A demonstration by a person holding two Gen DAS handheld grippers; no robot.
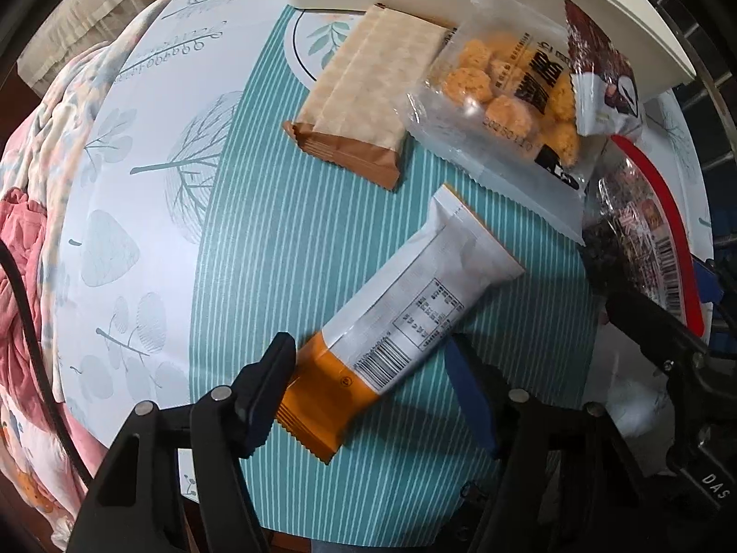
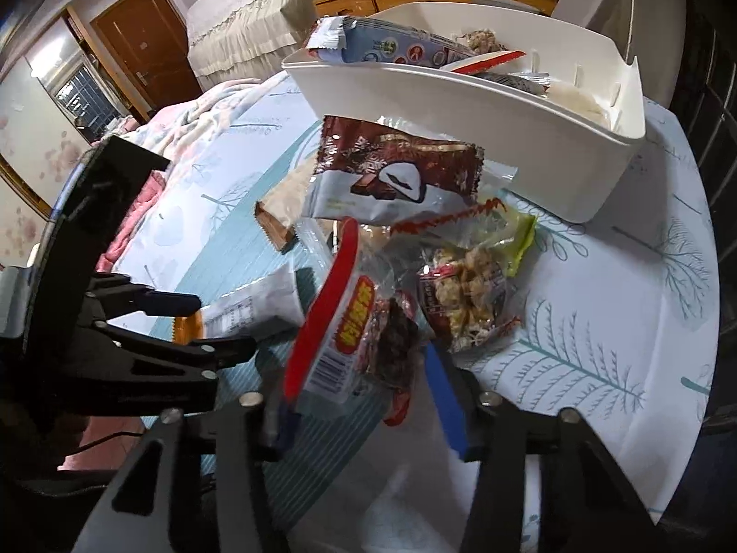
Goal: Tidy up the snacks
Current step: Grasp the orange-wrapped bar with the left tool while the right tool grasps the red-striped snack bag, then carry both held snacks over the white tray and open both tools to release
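Observation:
In the left wrist view my left gripper (image 1: 368,382) is open, its jaws on either side of the orange end of a white-and-orange snack bar (image 1: 405,322) lying on the teal striped mat. A beige-brown wafer pack (image 1: 364,97), a clear bag of orange puffs (image 1: 502,92) and a dark chocolate pack (image 1: 599,64) lie further off. In the right wrist view my right gripper (image 2: 359,391) is open around a clear red-edged snack bag (image 2: 350,327). The chocolate pack (image 2: 391,175) and a popcorn bag (image 2: 465,295) lie beyond it.
A white plastic bin (image 2: 529,138) holding several snacks stands at the back of the round table (image 2: 599,322). A pink blanket (image 1: 27,239) lies off the table's left edge. The left gripper's body (image 2: 138,322) shows at the left of the right wrist view.

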